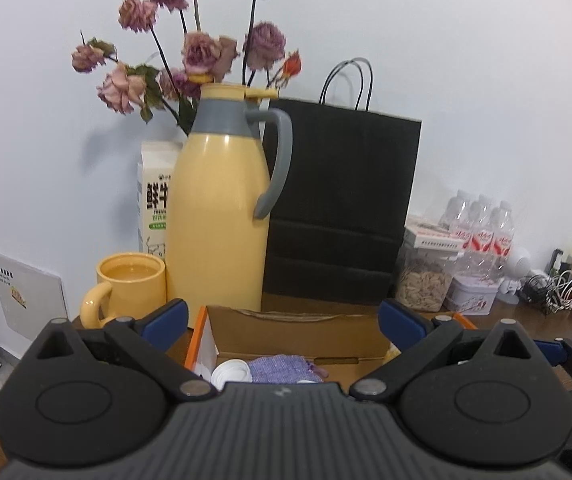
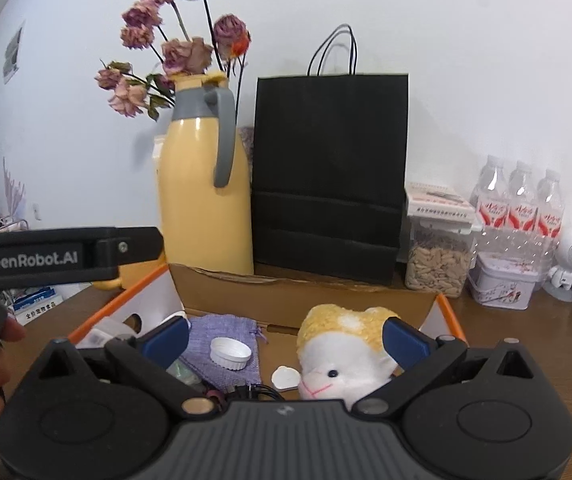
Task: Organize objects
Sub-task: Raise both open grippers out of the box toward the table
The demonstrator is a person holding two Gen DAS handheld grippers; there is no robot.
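Note:
An open cardboard box (image 2: pixel 306 296) with orange-edged flaps sits on the brown table. Inside lie a white and yellow plush sheep (image 2: pixel 342 356), a purple woven pouch (image 2: pixel 221 332) with a white bottle cap (image 2: pixel 230 354) on it, and a small white disc (image 2: pixel 285 378). My right gripper (image 2: pixel 286 342) hovers over the box, open, and its right finger overlaps the sheep's head without pinching it. My left gripper (image 1: pixel 283 320) is open too, above the box (image 1: pixel 298 332), with the cap (image 1: pixel 229 372) and pouch (image 1: pixel 281 368) below it. The left gripper's body (image 2: pixel 65 256) shows in the right wrist view.
Behind the box stand a yellow thermos jug (image 1: pixel 221 208), a yellow mug (image 1: pixel 129 284), a milk carton (image 1: pixel 153 196), dried roses (image 1: pixel 201 52) and a black paper bag (image 1: pixel 342 200). To the right are a seed jar (image 2: pixel 438 264), a tin (image 2: pixel 502 284), water bottles (image 2: pixel 522 208) and cables (image 1: pixel 550 288).

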